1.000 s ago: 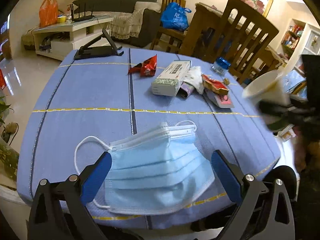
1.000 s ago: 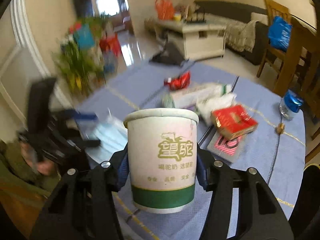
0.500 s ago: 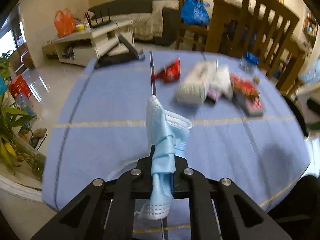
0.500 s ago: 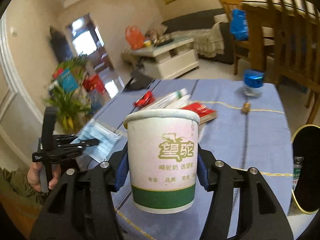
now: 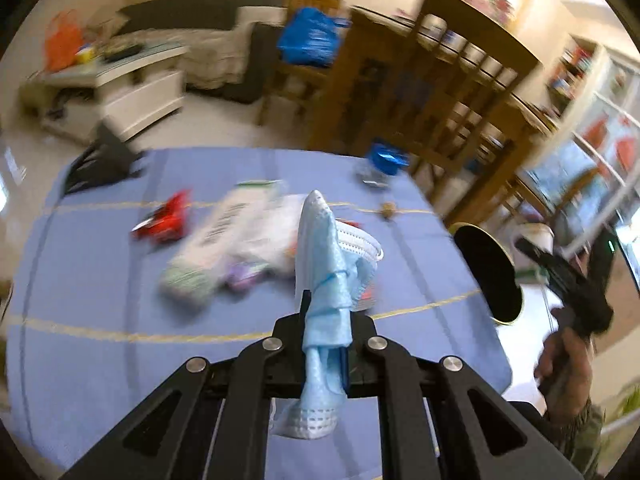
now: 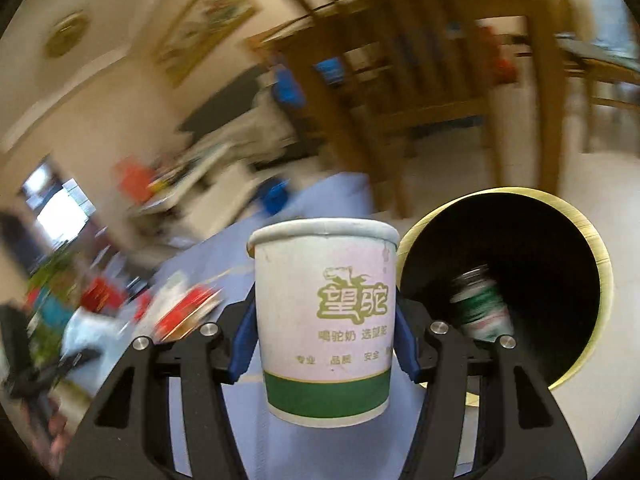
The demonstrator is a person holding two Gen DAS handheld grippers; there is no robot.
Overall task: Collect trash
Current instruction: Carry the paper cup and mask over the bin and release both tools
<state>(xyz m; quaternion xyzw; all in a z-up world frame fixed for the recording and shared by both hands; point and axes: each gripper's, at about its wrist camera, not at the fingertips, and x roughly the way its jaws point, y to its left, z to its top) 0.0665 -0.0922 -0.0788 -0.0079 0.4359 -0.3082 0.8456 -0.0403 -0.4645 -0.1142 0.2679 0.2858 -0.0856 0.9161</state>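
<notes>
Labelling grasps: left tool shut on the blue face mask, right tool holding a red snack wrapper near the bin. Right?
One error: the right tool holds a white paper cup with a green band, per the right wrist view. The rest stands: left tool shut on the blue pleated face mask.

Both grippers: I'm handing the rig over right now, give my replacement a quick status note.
Left gripper: shut on the blue face mask, lifted above the table.
Right gripper: shut on the paper cup, held upright beside the open trash bin.
Done: a bottle already lies in the bin.
Left: drop cup and mask in the bin, then clear the red wrapper, white box and the blurred remaining litter beside it.
</notes>
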